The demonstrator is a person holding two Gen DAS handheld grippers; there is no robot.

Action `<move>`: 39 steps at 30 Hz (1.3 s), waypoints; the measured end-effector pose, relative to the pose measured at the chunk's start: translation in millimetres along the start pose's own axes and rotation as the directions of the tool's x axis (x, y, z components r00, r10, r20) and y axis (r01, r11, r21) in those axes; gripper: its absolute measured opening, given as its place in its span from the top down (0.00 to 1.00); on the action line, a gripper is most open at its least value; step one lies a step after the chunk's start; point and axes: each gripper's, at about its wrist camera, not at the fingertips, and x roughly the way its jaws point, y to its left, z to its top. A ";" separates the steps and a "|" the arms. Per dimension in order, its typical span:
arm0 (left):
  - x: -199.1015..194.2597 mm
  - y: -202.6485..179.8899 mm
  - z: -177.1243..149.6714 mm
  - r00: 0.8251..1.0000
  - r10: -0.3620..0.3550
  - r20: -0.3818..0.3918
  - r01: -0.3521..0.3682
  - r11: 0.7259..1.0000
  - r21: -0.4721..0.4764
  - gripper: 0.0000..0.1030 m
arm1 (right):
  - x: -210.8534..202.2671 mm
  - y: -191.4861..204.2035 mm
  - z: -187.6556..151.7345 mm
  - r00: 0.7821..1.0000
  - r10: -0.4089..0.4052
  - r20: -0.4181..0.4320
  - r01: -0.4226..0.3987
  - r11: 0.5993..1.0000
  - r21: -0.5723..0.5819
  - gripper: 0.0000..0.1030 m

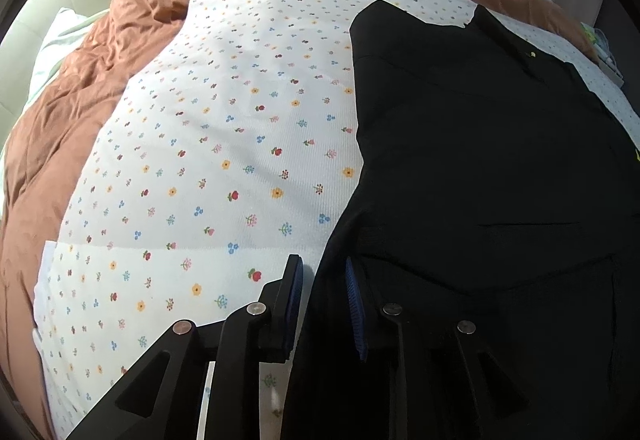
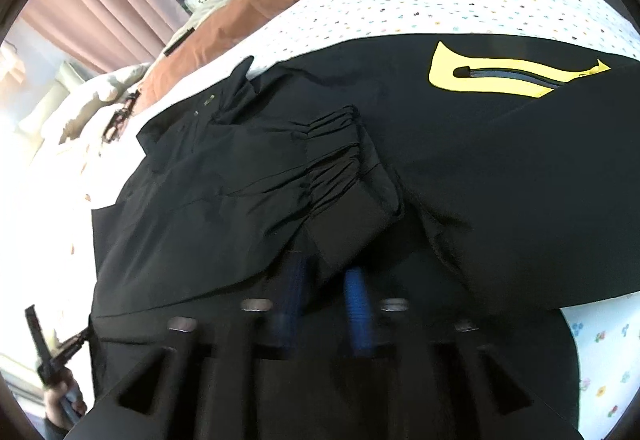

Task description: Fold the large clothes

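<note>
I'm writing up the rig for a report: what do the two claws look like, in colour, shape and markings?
Both look alike. The left claw has angular matte black linkage arms with cut-out openings, round silver pivot pins, and two flat black fingers faced with ribbed blue pads. The right claw shows the same black frame, silver pins and blue ribbed pads. No cables, lettering or sleeves show on either.

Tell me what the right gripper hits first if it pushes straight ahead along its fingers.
Most likely the black jacket's gathered sleeve cuff, lying just beyond the right gripper; its fingertips look already tucked at the cuff's edge, though depth is unclear.
</note>
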 end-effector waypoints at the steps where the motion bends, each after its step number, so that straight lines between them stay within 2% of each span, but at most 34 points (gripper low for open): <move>1: -4.1 0.3 -1.0 1.000 -0.010 0.003 0.010 1.000 -0.004 0.62 | -5.7 -1.3 0.9 1.000 0.000 0.017 0.000 1.000 0.005 0.44; 2: -9.3 0.3 -1.7 1.000 -0.015 0.014 0.016 1.000 -0.007 0.56 | -16.1 -4.2 1.5 0.999 0.006 0.046 -0.006 1.000 0.010 0.38; 4: -21.9 -1.0 -1.5 0.999 -0.024 0.048 0.024 1.000 -0.011 0.36 | -30.4 -9.0 2.7 0.998 0.018 0.068 -0.020 1.000 0.016 0.37; 7: -41.0 -8.5 0.5 0.994 -0.046 0.095 0.047 0.999 -0.006 0.23 | -55.7 -21.0 1.3 0.996 0.009 0.092 -0.010 1.000 0.018 0.37; 12: -61.3 -30.0 2.9 0.990 -0.074 0.122 0.072 0.997 0.024 0.23 | -94.4 -38.8 -2.5 0.988 -0.067 0.137 0.066 0.998 0.009 0.37; 19: -84.9 -63.7 1.2 0.983 -0.105 0.148 0.096 0.993 0.072 0.23 | -162.1 -82.7 0.6 0.969 -0.120 0.215 0.112 0.993 0.048 0.37; 28: -108.6 -103.0 0.5 0.973 -0.157 0.172 0.142 0.985 0.093 0.23 | -250.0 -147.7 8.2 0.929 -0.187 0.319 0.141 0.976 0.164 0.37; 33: -115.3 -127.0 -1.3 0.971 -0.163 0.173 0.144 0.983 0.117 0.23 | -283.1 -190.0 4.0 0.912 -0.229 0.341 0.156 0.961 0.228 0.37; 39: -120.8 -154.2 1.5 0.972 -0.162 0.172 0.138 0.980 0.146 0.23 | -299.0 -241.2 -6.9 0.913 -0.235 0.333 0.129 0.942 0.310 0.37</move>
